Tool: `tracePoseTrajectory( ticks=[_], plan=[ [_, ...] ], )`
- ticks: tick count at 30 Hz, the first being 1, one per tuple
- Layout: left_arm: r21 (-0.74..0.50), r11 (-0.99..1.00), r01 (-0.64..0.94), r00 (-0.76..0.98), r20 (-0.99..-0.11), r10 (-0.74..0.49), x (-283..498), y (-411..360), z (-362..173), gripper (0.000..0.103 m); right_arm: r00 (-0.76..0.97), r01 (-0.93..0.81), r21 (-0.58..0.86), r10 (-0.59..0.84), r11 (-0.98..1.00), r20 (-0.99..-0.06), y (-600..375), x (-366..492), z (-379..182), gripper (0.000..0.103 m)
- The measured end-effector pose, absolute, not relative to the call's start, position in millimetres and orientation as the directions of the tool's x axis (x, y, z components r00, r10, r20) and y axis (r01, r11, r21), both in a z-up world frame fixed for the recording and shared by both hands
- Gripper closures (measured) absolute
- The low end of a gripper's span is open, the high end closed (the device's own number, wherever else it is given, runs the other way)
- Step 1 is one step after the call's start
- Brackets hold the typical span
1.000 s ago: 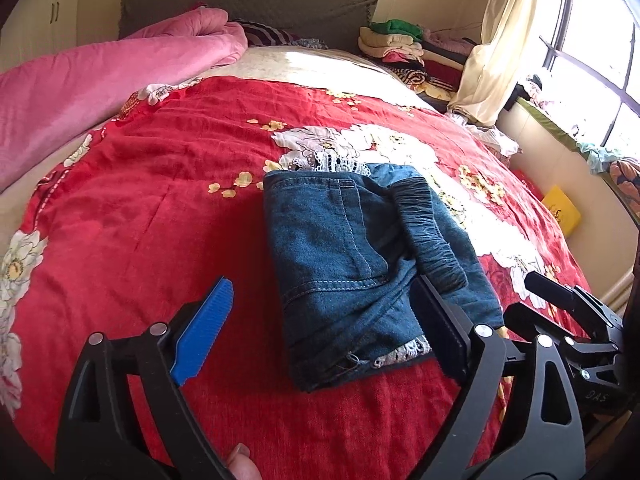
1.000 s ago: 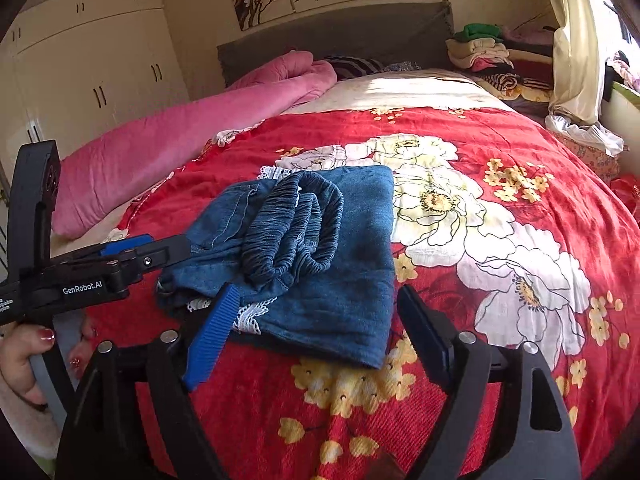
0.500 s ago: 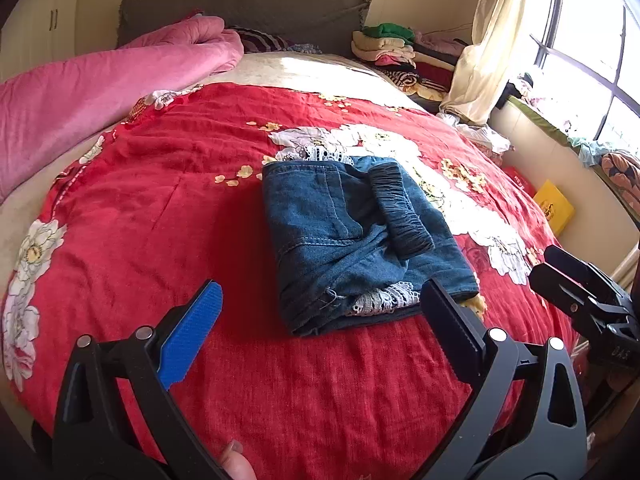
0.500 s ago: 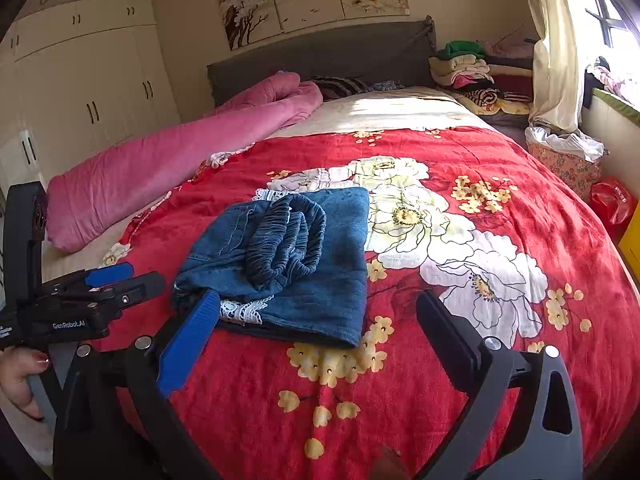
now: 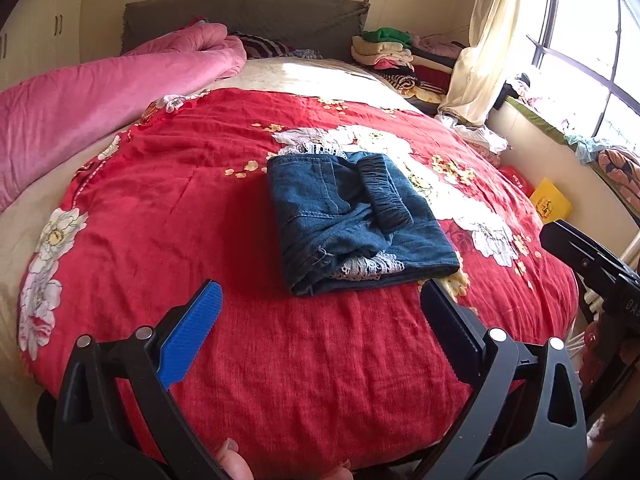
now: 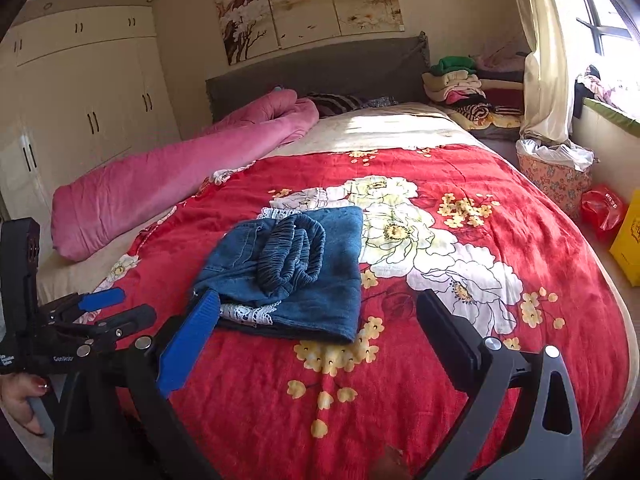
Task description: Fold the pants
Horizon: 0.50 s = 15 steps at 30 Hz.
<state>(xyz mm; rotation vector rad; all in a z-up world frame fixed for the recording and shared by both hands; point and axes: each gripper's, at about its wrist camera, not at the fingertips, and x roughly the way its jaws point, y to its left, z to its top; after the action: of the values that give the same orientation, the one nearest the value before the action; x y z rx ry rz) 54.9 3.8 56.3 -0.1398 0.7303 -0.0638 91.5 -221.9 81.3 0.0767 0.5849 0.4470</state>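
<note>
Pants (image 5: 352,220), folded into a thick denim bundle, lying mid-bed on the red quilt (image 5: 160,208), elastic waistband (image 6: 292,252) bunched on top, white lace showing at near and far ends. Nothing touching or resting on the bundle.

Left gripper (image 5: 320,320) hanging short of the near end of the bundle, fingers (image 5: 192,332) spread wide, holding nothing. Right gripper (image 6: 316,332) likewise near the front edge of the bundle, spread wide and empty. Each gripper visible at the edge of the other's view, well apart from the denim.

Bare quilt on every side of the bundle. Pink duvet (image 6: 180,176) rolled along the bed's left edge, well apart from the pants. Grey headboard (image 6: 316,68) and striped pillow (image 6: 336,102) at the far end. Stacked clothes (image 5: 388,50) beside the bed's far right corner, curtain (image 5: 484,40) and window (image 5: 592,28) beyond. Floral basket (image 6: 552,176), red bag (image 6: 604,208) and yellow box (image 6: 630,240) on the floor along the right side. Wardrobe (image 6: 80,92) on the left wall.
</note>
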Motion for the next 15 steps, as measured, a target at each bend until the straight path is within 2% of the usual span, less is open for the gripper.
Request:
tracePoseTrajectory(
  ticks=[15],
  plan=[
    [-0.117,0.993,0.016,0.733,-0.674,-0.091,15.9,-6.2,38.8,0.010,0.714,-0.376,0.181,0.409,0.909,-0.568,-222.4,63.2,65.9,0.005]
  ],
)
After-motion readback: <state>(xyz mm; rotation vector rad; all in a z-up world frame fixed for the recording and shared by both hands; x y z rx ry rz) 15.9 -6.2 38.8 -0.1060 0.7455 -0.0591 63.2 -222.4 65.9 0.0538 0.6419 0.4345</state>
